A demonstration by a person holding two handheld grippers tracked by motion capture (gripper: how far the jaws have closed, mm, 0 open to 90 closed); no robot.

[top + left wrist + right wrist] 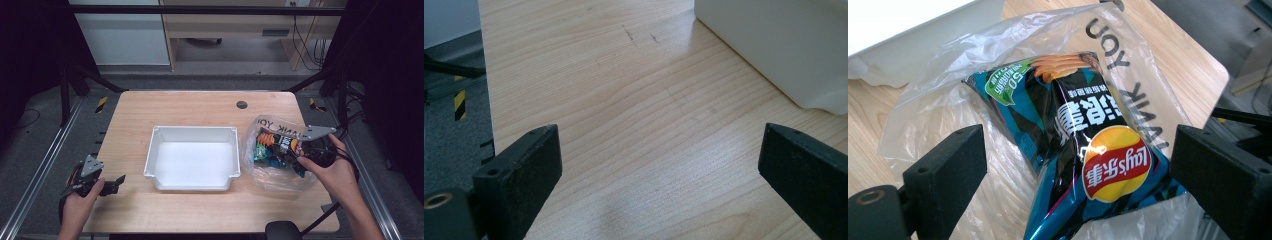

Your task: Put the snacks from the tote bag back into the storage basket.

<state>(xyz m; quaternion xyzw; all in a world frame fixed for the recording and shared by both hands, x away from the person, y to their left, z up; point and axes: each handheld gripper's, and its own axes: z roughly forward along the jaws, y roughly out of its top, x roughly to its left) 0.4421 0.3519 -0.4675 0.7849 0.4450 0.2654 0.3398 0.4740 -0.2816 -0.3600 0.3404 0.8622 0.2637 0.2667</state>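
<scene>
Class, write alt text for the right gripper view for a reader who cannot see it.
A blue-and-black Lay's chip bag lies inside a clear plastic bag on a wooden table, between the open jaws of the right tool. A white bin sits at the upper left.

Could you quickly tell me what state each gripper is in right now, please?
Left gripper: open, empty, over bare table.
Right gripper: open, jaws either side of the chip bag, not clamped.

glossy foil chip bag point(1083, 150); clear crinkled plastic bag point(948, 115); matt white plastic bin point(192, 157); smooth wood table point(624, 100)
</scene>
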